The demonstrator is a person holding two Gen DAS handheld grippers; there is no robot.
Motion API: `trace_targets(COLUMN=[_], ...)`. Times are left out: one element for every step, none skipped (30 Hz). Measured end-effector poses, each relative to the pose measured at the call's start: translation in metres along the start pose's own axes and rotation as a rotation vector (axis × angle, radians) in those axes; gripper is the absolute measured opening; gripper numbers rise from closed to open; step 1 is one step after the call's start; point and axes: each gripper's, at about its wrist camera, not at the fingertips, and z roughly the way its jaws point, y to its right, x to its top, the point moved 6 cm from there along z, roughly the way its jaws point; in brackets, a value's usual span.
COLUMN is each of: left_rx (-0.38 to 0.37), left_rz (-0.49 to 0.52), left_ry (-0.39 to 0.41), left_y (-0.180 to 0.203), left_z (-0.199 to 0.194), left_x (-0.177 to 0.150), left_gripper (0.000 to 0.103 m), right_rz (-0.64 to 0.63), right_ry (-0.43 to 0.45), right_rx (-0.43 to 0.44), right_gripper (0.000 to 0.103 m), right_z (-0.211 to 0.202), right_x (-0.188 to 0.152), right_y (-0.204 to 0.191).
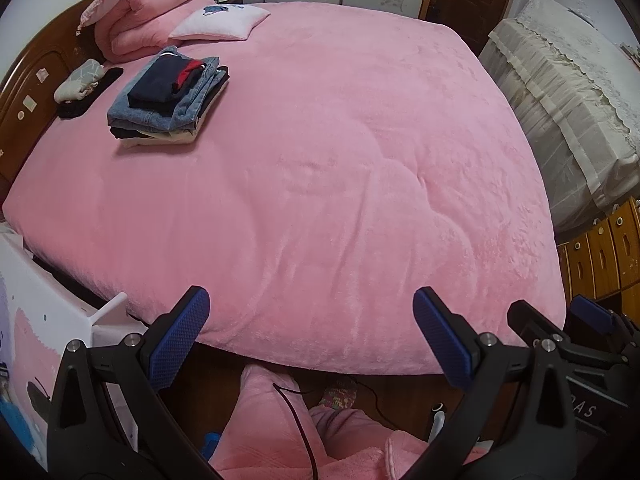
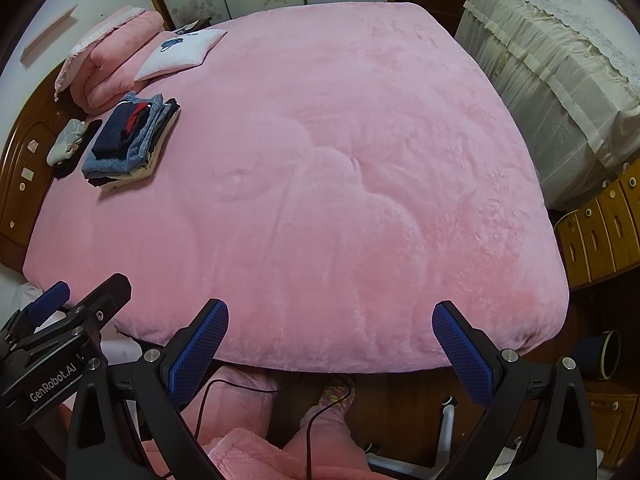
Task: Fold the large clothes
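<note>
A stack of folded clothes (image 1: 170,98), jeans with a dark navy and red garment on top, lies at the far left of the pink bed (image 1: 340,160); it also shows in the right wrist view (image 2: 130,140). My left gripper (image 1: 310,334) is open and empty, held over the bed's near edge. My right gripper (image 2: 330,342) is open and empty beside it, also over the near edge. The right gripper's body shows at the right edge of the left wrist view (image 1: 592,320). No unfolded garment lies on the bed.
A folded pink quilt (image 1: 148,12) and a white pillow (image 1: 224,22) lie by the wooden headboard (image 1: 24,80). A small grey and black bundle (image 1: 84,84) lies beside the stack. A lace-covered piece of furniture (image 1: 568,112) and wooden drawers (image 1: 600,248) stand at the right.
</note>
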Motion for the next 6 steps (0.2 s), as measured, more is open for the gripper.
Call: trace_targets(left_rx=[0.001,0.001,0.000,-0.001,-0.005,-0.010], left_rz=[0.000,0.001,0.003,0.007,0.014,0.026], left_ry=[0.003,0.005,0.007,0.010,0.018,0.029], left_y=[0.002,0.004,0.006,0.007,0.010,0.013], left_z=[-0.001,-0.002,-0.002,-0.004,-0.005,-0.007], left_x=[-0.001,-0.001,-0.002,-0.001,0.001,0.004], left_gripper=[0.100,0.100,0.100,0.100,0.100,0.100], right_rz=[0.001,0.003,0.007,0.013,0.019,0.028], right_ry=[0.001,0.003,0.002,0.000,-0.003,-0.011], right_rx=[0.002,0.003,0.007,0.007,0.007,0.005], right_gripper=[0.103,0.103,0.103,0.103,0.103,0.103], right_z=[0.000,0.000,0.001,0.002,0.004,0.007], right_x=[-0.001,-0.003,-0.004,-0.004,-0.004,-0.004], right_y=[0.003,0.006,0.010,0.013,0.016,0.020])
